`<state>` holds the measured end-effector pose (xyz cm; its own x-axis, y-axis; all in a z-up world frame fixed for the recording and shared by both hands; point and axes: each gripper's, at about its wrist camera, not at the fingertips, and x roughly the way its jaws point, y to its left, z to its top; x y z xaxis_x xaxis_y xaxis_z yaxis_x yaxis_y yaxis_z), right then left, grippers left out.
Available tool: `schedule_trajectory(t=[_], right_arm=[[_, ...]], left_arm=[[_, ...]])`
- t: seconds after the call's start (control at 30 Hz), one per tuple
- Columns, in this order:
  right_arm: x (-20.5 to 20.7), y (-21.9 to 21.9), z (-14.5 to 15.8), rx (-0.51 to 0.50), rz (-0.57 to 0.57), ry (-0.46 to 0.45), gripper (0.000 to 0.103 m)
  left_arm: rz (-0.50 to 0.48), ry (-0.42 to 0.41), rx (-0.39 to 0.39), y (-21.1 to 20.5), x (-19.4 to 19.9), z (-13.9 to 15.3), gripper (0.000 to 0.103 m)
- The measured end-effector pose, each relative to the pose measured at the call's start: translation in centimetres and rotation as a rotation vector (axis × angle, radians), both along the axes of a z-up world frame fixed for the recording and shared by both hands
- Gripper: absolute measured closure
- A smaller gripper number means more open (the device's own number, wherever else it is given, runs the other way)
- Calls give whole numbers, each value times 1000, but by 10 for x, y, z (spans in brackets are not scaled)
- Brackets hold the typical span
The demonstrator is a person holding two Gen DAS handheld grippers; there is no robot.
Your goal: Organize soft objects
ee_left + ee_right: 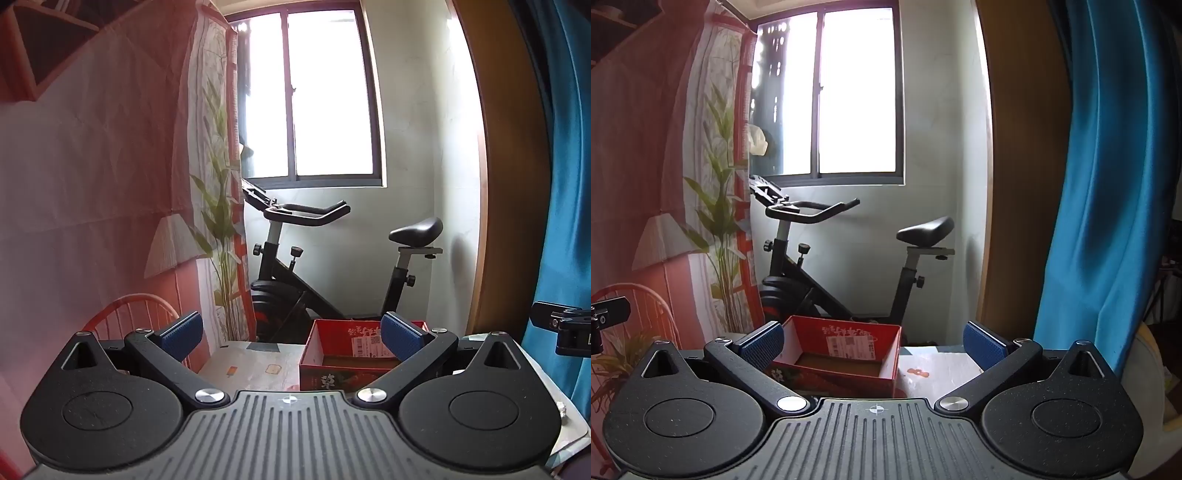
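Note:
An open red cardboard box (332, 363) stands on a small table (251, 362); its inside looks empty, with a brown floor and a white label on the far wall. It also shows in the right wrist view (842, 354). My left gripper (291, 338) is open and empty, held above the table's near side, level with the box. My right gripper (873, 345) is open and empty, with the box just ahead between its blue pads (984, 349). No soft object is in view.
A black exercise bike (332, 258) stands behind the table under a window (314, 96). A printed pink backdrop cloth (92, 184) hangs on the left, a blue curtain (1108, 184) on the right. The table (942, 369) has a patterned cover.

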<state>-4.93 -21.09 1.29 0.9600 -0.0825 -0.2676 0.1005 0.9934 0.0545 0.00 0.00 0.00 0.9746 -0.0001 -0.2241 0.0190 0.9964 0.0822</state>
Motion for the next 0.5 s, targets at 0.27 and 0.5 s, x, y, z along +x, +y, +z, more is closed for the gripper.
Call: schedule_trajectory(t=[0.27,0.5], right_arm=[[-2,-4,2,6,1,1,0],[1,1,-2,-12,-1,3,0]], left_arm=[[-30,45,-24,14,17,3,0],[-43,27,-14,16,13,3,0]])
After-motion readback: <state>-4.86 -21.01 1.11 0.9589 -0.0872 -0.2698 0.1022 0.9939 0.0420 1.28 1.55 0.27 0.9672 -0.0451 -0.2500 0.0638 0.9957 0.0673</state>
